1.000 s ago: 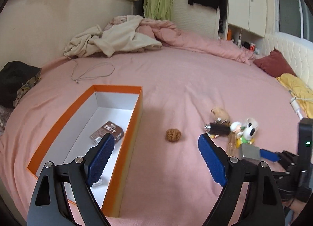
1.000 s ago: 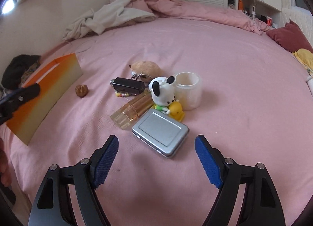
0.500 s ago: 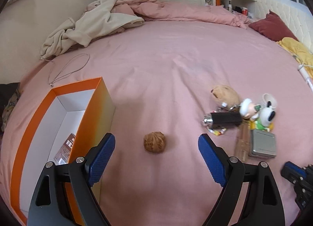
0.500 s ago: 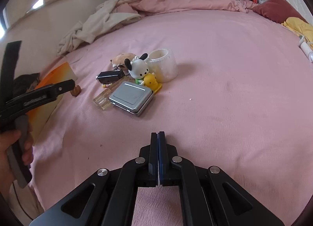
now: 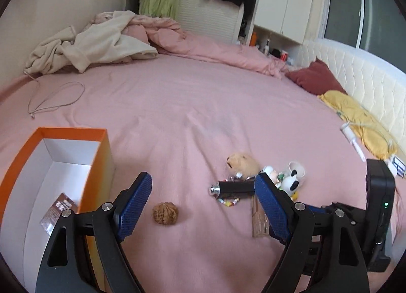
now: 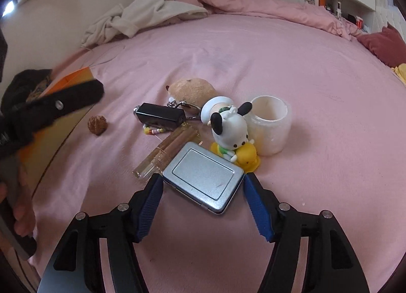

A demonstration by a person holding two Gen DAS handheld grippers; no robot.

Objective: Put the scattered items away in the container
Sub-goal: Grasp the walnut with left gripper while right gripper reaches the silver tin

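Right gripper (image 6: 201,206) spread wide, its fingers flanking the silver tin (image 6: 203,177) on the pink bed (image 6: 304,64); left gripper (image 5: 203,206) also wide above the walnut (image 5: 165,213), beside the orange box (image 5: 101,156)

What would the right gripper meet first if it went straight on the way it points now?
Most likely the silver tin: it lies directly ahead of the open right gripper, its near corners about level with the blue fingertips.
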